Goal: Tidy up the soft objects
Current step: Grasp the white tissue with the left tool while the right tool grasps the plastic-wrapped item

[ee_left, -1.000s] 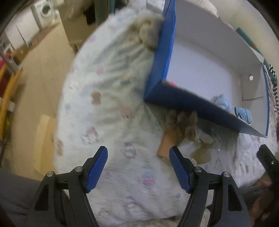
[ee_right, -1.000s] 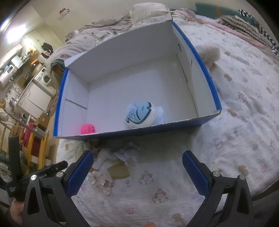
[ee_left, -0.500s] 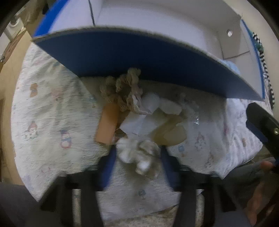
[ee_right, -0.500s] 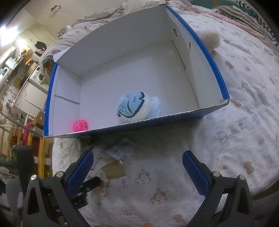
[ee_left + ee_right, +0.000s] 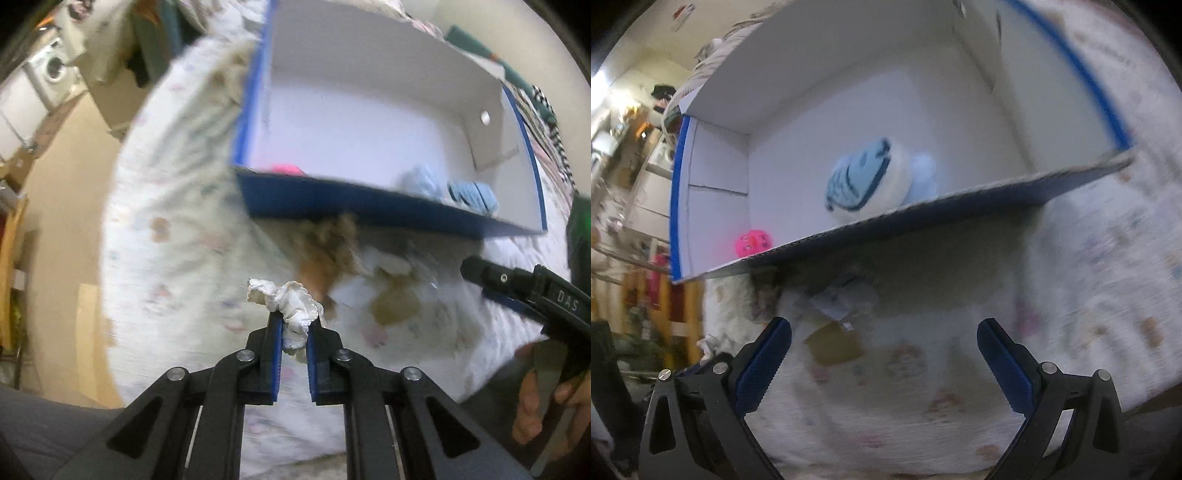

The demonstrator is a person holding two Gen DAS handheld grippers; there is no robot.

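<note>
A white ruffled scrunchie point(image 5: 284, 295) sticks out from between the blue pads of my left gripper point(image 5: 293, 321). Its jaws are closing, the pads press on the scrunchie, and it hangs clear of the printed bedsheet point(image 5: 177, 229). Ahead stands a blue box with white inside point(image 5: 369, 206), holding a pink ball point(image 5: 288, 170) and a blue smiley plush point(image 5: 864, 181). A brown scrunchie point(image 5: 332, 236) lies against the box's front wall. My right gripper point(image 5: 884, 354) is open and low over the sheet before the box point(image 5: 923, 225), with nothing between its fingers.
Scraps of paper point(image 5: 842, 299) and a tan card point(image 5: 834, 345) lie on the sheet in front of the box. The bed's edge drops to a bare floor point(image 5: 66, 192) on the left. A hand point(image 5: 532, 406) holds the right gripper's handle at the right.
My left gripper went down onto the pile, shut on the white scrunchie and lifted it off the sheet. My right gripper sank closer to the bed in front of the box.
</note>
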